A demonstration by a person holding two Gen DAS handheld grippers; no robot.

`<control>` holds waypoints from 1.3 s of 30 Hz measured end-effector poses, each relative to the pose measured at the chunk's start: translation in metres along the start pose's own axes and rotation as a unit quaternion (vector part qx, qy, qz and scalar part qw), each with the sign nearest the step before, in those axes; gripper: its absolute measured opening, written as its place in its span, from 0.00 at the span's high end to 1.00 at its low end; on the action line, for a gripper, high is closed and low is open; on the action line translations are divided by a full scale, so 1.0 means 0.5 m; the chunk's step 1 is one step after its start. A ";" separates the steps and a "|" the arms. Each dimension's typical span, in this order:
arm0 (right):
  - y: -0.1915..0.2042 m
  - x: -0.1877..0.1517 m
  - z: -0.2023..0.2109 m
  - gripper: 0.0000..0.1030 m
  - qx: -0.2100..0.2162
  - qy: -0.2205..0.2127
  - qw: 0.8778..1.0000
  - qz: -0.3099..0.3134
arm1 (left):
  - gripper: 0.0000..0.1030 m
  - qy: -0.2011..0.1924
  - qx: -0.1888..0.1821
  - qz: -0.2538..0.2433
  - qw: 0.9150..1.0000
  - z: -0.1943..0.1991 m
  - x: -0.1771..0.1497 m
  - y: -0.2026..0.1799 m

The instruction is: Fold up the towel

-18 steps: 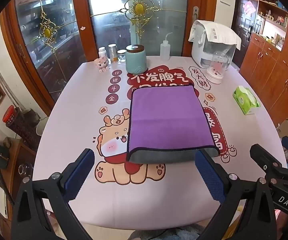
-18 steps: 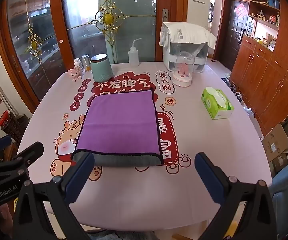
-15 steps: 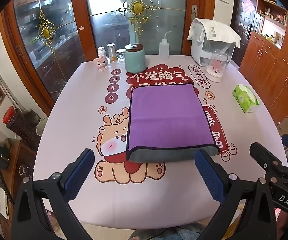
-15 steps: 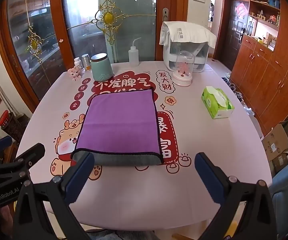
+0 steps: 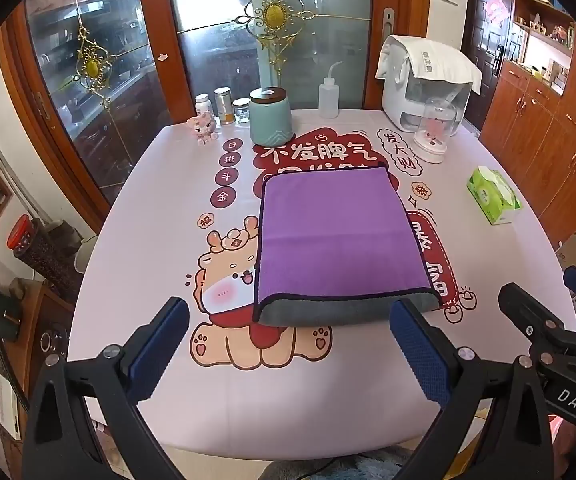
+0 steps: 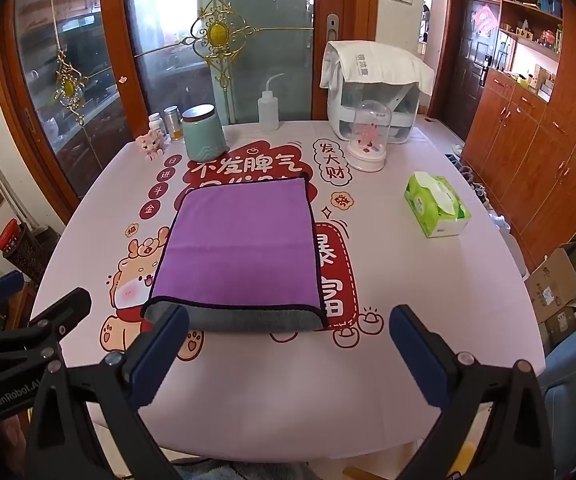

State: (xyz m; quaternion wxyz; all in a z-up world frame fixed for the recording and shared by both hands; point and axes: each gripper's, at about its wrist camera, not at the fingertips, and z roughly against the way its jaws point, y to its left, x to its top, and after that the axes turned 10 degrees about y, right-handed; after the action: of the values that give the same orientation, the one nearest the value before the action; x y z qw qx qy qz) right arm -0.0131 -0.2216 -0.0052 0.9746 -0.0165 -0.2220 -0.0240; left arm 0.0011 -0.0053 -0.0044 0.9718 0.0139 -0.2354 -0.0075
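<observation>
Towel (image 5: 338, 232) is showing purple on top, grey underside at the near fold, dark edging. Counter (image 5: 136, 208) cover is showing pale pink, printed with a tan cartoon deer, red panels and white characters, maroon dots. Jar (image 5: 270, 117) is showing teal with a dark lid. Tissue pack (image 6: 437, 211) is showing green and white. Hand-held gripper fingers (image 5: 161, 350) are showing blue textured pads on black frames, same on the right (image 6: 416, 354).

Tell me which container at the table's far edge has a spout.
The translucent white squeeze bottle, with a thin bent spout. The teal ceramic canister and small glass jars beside it carry flat lids.
</observation>
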 end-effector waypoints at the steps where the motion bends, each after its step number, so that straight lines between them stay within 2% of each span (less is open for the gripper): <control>1: -0.005 0.004 0.003 0.02 0.001 0.001 1.000 -0.001 | 0.03 0.000 0.000 0.000 1.000 0.000 0.000 0.000; 39: -0.013 0.012 -0.020 0.02 0.012 0.017 1.000 0.001 | 0.03 -0.004 0.002 -0.001 1.000 0.009 -0.001 -0.016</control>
State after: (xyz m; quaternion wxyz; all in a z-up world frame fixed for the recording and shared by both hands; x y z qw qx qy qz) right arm -0.0039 -0.2288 -0.0115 0.9784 -0.0048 -0.2056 -0.0205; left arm -0.0015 -0.0135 -0.0011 0.9707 0.0158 -0.2396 -0.0083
